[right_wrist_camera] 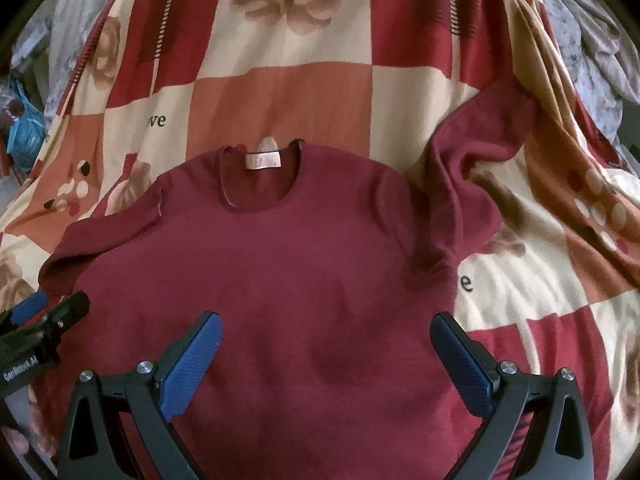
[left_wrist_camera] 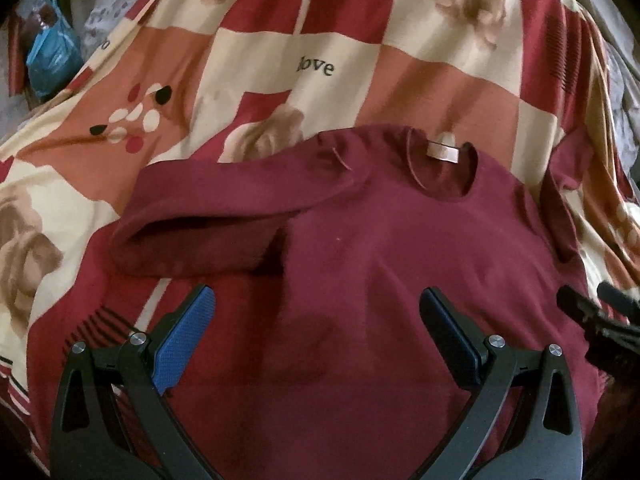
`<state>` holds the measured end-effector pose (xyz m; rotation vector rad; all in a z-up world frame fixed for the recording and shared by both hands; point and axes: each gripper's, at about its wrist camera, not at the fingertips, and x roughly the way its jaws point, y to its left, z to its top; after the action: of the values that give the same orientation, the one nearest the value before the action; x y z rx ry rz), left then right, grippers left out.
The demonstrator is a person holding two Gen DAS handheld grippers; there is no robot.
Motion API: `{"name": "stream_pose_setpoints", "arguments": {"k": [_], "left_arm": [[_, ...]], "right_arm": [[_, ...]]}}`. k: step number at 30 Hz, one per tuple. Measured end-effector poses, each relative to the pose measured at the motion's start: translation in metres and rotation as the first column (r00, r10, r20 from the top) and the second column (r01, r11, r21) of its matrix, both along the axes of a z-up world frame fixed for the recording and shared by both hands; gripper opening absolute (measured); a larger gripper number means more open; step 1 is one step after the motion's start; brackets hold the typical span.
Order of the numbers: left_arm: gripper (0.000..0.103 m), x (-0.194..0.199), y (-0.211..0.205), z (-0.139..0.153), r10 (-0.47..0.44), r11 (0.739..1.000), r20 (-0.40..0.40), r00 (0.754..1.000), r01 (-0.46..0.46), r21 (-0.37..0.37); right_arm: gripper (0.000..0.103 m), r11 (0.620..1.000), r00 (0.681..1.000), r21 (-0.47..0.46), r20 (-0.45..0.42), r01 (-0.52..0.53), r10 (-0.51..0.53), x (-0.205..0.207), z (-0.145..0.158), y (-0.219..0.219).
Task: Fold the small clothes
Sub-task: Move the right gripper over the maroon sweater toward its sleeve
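A maroon short-sleeved T-shirt (left_wrist_camera: 384,240) lies flat, neck away from me, on a patterned bedsheet (left_wrist_camera: 280,60). A pale label (right_wrist_camera: 262,160) shows inside its collar. Its left sleeve (left_wrist_camera: 208,216) lies spread out; its right sleeve (right_wrist_camera: 480,160) is rumpled and points up and away. My left gripper (left_wrist_camera: 318,300) is open above the shirt's lower left part, holding nothing. My right gripper (right_wrist_camera: 326,326) is open above the shirt's lower middle, holding nothing. The right gripper's tip shows at the right edge of the left wrist view (left_wrist_camera: 596,312); the left gripper shows at the left edge of the right wrist view (right_wrist_camera: 44,316).
The sheet (right_wrist_camera: 280,92) has red, cream and orange squares with roses and the word "love". A blue plastic bag (left_wrist_camera: 50,60) lies at the far left edge. Grey-white floral bedding (right_wrist_camera: 592,40) is bunched at the far right.
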<state>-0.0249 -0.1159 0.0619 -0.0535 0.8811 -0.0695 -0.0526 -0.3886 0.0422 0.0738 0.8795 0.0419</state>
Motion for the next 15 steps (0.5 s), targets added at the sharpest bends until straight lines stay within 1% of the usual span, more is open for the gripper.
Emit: {"name": "stream_pose_setpoints", "arguments": {"k": [2, 5, 11, 15], "left_arm": [[0.102, 0.002, 0.002, 0.001, 0.003, 1.0, 0.003, 1.0, -0.003, -0.003], [0.102, 0.003, 0.003, 0.001, 0.005, 1.0, 0.013, 1.0, -0.005, 0.014], [0.102, 0.008, 0.01, -0.003, 0.009, 1.0, -0.009, 1.0, -0.009, 0.013], [0.102, 0.011, 0.03, 0.001, 0.053, 0.999, -0.002, 0.999, -0.053, -0.004]], "right_arm": [[0.103, 1.0, 1.0, 0.0, -0.01, -0.006, 0.007, 0.002, -0.005, 0.003], [0.103, 1.0, 1.0, -0.003, -0.018, -0.018, 0.018, 0.005, -0.009, 0.008], [0.103, 0.999, 0.999, -0.001, -0.023, -0.034, 0.034, 0.009, -0.012, 0.018], [0.103, 0.998, 0.998, 0.0, -0.025, -0.056, 0.056, 0.011, -0.012, 0.026]]}}
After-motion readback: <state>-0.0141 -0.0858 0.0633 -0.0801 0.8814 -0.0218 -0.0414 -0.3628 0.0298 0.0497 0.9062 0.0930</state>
